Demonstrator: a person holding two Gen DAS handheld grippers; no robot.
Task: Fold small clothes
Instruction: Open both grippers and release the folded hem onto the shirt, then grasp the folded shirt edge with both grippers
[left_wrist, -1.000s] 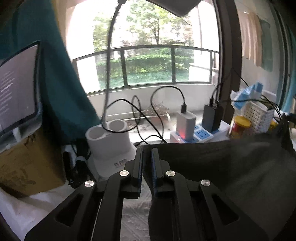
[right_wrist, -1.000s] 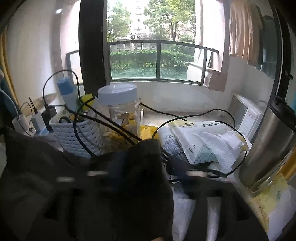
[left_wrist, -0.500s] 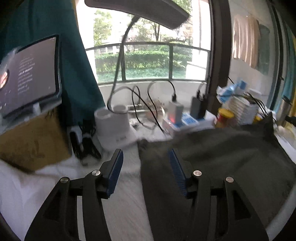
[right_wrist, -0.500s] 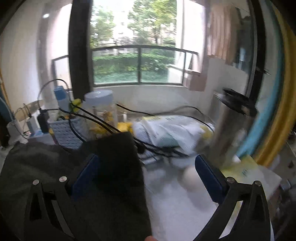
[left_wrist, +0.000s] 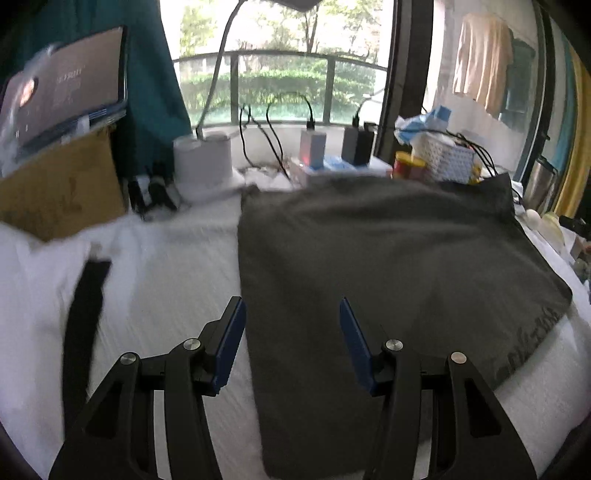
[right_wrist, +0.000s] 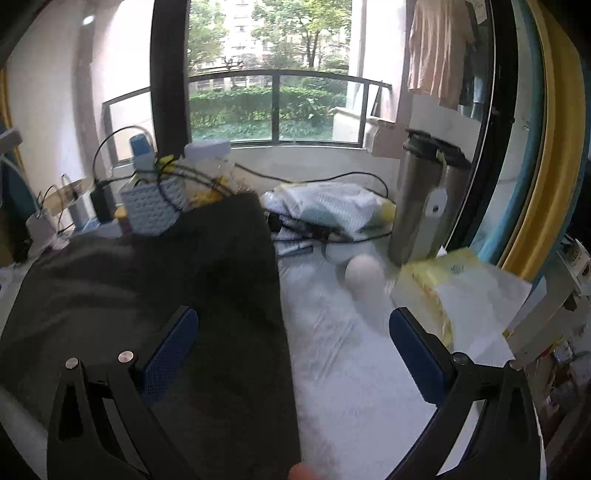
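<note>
A: Where's the cloth (left_wrist: 388, 258) against your left claw (left_wrist: 291, 314)?

B: It lies flat on the white sheet (left_wrist: 166, 266), and its left edge runs down just inside your left finger. Your jaws have just been opening and now stand apart; the cloth lies below and beyond them, and the pads press on nothing.

A: And your right claw (right_wrist: 291, 325)?

B: Spread wide, holding nothing. The cloth (right_wrist: 207, 295) lies under its left finger, and the cloth's right edge runs down between the two fingers. The right finger is over bare sheet (right_wrist: 351, 369), near a yellow pack (right_wrist: 454, 280).

A: The far edge?

B: It reaches up beside the white basket (right_wrist: 155, 210).
</note>
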